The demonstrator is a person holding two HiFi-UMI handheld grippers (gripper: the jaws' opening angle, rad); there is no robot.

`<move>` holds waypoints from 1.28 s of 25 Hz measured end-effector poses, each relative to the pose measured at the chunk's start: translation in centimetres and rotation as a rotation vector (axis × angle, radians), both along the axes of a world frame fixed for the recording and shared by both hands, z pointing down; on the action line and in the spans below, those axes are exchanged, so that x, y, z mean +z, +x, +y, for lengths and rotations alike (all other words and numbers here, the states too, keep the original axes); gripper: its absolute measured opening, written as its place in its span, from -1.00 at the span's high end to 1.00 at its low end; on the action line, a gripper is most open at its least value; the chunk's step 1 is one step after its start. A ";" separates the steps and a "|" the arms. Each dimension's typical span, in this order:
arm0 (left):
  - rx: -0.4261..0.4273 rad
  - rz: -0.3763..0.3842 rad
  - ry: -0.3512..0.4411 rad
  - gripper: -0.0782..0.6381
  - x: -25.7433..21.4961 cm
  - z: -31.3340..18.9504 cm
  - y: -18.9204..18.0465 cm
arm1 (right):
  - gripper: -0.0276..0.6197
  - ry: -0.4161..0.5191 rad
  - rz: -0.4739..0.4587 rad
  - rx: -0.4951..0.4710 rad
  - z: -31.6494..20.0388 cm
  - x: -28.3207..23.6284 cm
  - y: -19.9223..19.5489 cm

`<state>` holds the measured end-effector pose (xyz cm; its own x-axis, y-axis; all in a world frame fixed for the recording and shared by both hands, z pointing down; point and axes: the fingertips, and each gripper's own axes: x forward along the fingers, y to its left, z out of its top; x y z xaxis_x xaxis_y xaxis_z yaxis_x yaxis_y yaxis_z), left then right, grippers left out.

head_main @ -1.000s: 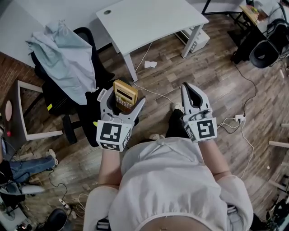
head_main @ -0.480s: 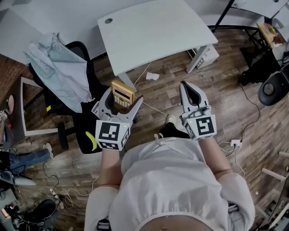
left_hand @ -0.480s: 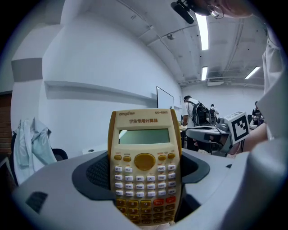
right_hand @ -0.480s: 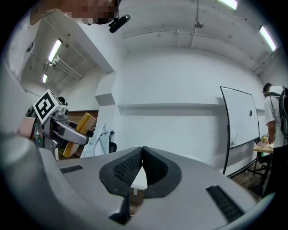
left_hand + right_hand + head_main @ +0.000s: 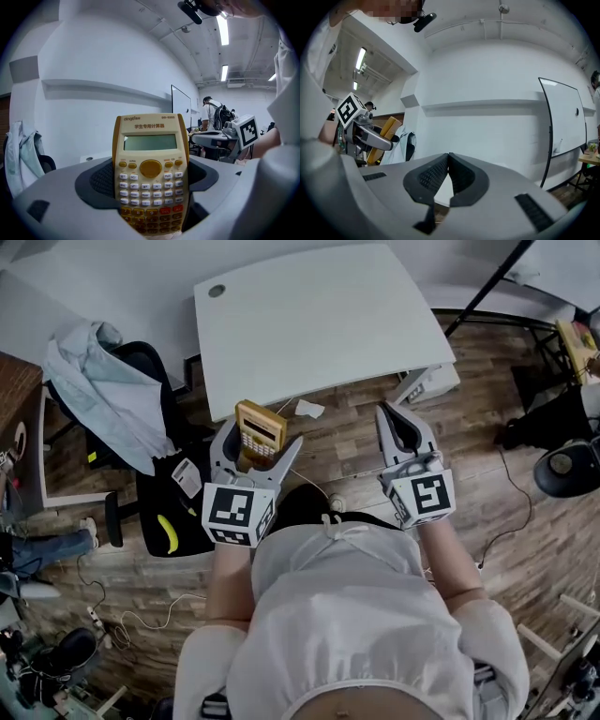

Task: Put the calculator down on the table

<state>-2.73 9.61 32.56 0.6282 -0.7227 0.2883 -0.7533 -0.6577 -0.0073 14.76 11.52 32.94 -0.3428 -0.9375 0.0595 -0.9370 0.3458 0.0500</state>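
- Ahead of both grippers: white table (image 5: 319, 324), the biggest thing here, bare top, with its near edge running across just past the jaw tips in the head view.
- Wood floor (image 5: 487, 456) lies under both hands; neither gripper is over the tabletop yet.
- Left gripper (image 5: 255, 451): jaws clamped on the calculator, one pad on each long side, gripping its lower half (keys face the gripper's camera).
- Right gripper (image 5: 401, 423): jaws closed together with nothing between them. It is level with the left one and well apart from it, opposite the table's right part.
- Calculator (image 5: 150, 173): yellow, held in the air, not on the table. Its long axis runs along the jaws, screen end out past the tips and pointing at the table.
- Key relation: the table lies straight forward of the calculator's screen end, and in the head view that end just overlaps the near edge. I can't tell the height gap from above.
- My read: the left hand is the only one that matters here. It likely needs to push forward over the edge, tip the calculator flat and lower it.
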 end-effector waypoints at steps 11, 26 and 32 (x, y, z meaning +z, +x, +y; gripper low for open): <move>-0.062 -0.013 -0.065 -0.37 3.5 -10.7 3.2 | 0.91 -0.051 0.029 -0.096 -11.4 2.6 2.2; -0.158 -0.002 -0.225 -0.37 10.2 -28.9 1.9 | 0.91 -0.177 0.052 -0.213 -31.5 7.5 -0.3; -0.155 -0.051 -0.327 -0.37 14.7 -31.4 2.3 | 0.90 -0.222 0.045 -0.238 -34.5 9.8 -1.1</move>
